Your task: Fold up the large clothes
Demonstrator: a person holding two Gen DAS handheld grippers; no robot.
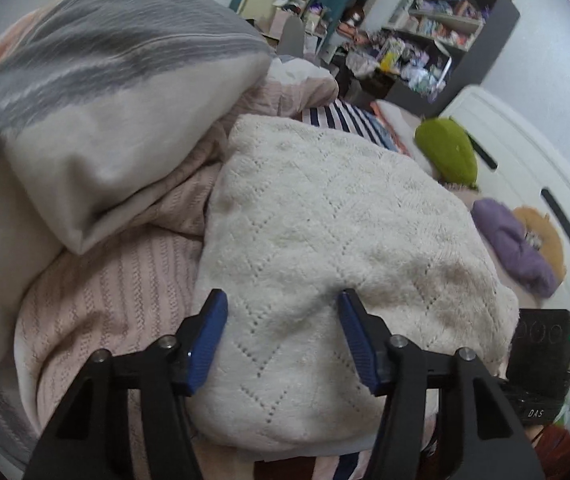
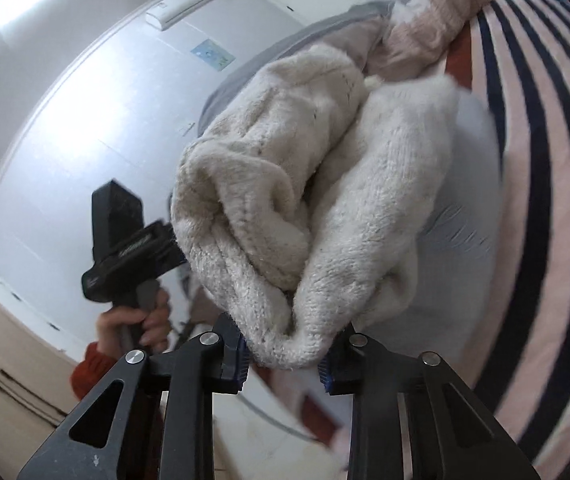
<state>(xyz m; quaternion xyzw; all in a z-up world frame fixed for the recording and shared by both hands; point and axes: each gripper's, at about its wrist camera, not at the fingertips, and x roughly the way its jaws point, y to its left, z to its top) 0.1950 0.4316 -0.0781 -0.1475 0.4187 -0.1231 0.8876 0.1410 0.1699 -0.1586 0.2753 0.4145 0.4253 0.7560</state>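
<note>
The cream sweater point(image 2: 285, 208) is bunched in a thick roll near the edge of the bed, on top of a pink knit point(image 1: 117, 292) and next to a grey striped pillow point(image 1: 97, 92). My right gripper point(image 2: 283, 360) has a fat fold of its hem between the blue pads, and the pads look pressed into the fuzz, so I count it as held. My left gripper point(image 1: 283, 336) hangs with its jaws apart over the flat diamond-knit panel, touching nothing I can be sure of.

To fold it well, I judge I should keep the right pinch firm but shallow, since this fluffy knit probably slips and stretches if dragged. The left should take the matching corner before I lift, so the panel comes up level instead of twisting. Further off, the striped sheet point(image 2: 545, 160) offers bare room to lay it flat; the green cushion point(image 1: 447, 150) and purple cushion point(image 1: 513, 248) sit well apart near the headboard point(image 1: 525, 152).
</note>
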